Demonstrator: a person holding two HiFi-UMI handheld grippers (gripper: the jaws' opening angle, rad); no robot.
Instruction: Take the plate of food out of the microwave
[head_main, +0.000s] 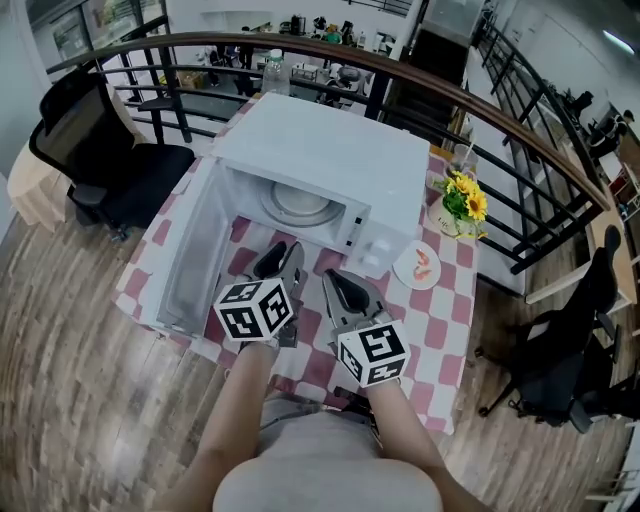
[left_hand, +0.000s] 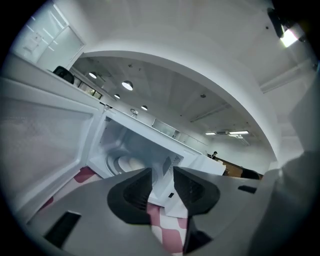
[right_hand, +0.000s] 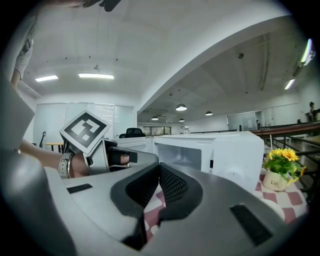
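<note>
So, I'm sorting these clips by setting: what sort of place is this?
Probably an open-plan office or lab mezzanine, not a home kitchen. Black office chairs stand around, a curved railing closes it off from cluttered desks beyond, and the microwave sits on a table with a checked cloth.

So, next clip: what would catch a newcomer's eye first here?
The white microwave stands mid-table with its door swung wide to the left and a pale round plate or turntable inside. Just in front, the left gripper has its jaws slightly apart and empty, while the right gripper is shut. Right of the microwave, a small plate of food and a pot of yellow flowers sit on the red-checked cloth.
</note>
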